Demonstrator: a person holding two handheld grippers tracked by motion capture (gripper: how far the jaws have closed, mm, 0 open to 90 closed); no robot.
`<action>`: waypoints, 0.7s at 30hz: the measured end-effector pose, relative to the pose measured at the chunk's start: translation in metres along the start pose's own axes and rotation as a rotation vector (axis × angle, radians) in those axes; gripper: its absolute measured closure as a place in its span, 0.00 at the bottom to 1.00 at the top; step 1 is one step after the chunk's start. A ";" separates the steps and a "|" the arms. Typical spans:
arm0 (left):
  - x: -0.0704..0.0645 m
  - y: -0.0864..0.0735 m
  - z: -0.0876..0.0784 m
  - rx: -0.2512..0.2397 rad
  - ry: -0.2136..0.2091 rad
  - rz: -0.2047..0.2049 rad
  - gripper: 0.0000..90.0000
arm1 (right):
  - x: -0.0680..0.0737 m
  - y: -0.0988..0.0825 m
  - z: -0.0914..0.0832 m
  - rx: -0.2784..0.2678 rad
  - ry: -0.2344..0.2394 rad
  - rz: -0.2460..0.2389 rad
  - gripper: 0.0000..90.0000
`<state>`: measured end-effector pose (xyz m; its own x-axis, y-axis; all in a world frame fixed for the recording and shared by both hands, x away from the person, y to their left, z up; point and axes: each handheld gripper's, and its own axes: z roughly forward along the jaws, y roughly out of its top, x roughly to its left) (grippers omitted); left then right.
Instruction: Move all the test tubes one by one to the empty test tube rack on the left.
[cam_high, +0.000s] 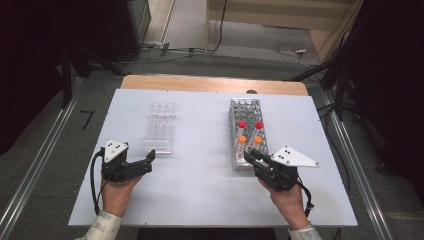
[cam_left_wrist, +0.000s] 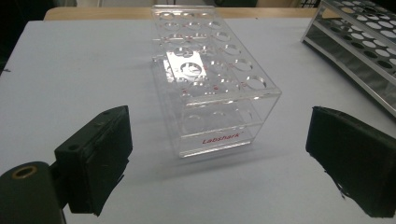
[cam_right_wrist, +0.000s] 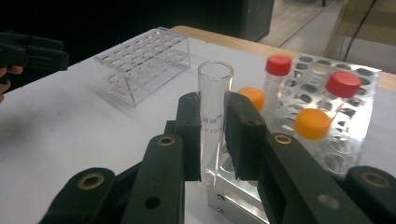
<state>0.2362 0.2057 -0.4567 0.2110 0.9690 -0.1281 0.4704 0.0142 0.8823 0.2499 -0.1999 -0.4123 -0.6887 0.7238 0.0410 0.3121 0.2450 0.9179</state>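
Gripping of an open glass tube by the right gripper.
Left gripper is held wide open, empty, near the clear rack; capped tubes are seated in the metal rack.

We see a clear glass tube with faint grey print, two red caps, two orange caps, a silvery metal rack, a transparent rack (red lettering), black grippers, a pale grey-white table.
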 end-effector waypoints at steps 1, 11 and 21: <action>-0.001 0.000 0.001 0.003 -0.007 0.001 0.09 | 0.002 0.000 0.003 0.005 0.004 -0.002 0.82; -0.005 0.004 0.006 0.030 -0.059 0.011 0.10 | 0.019 0.010 0.039 0.031 0.055 -0.035 0.82; -0.012 0.012 0.005 0.014 -0.075 0.029 0.15 | 0.041 0.012 0.085 0.081 0.081 -0.065 0.82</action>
<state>0.2438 0.1926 -0.4469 0.2880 0.9478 -0.1369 0.4755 -0.0175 0.8795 0.2810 -0.1131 -0.4333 -0.7588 0.6511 0.0168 0.3142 0.3434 0.8851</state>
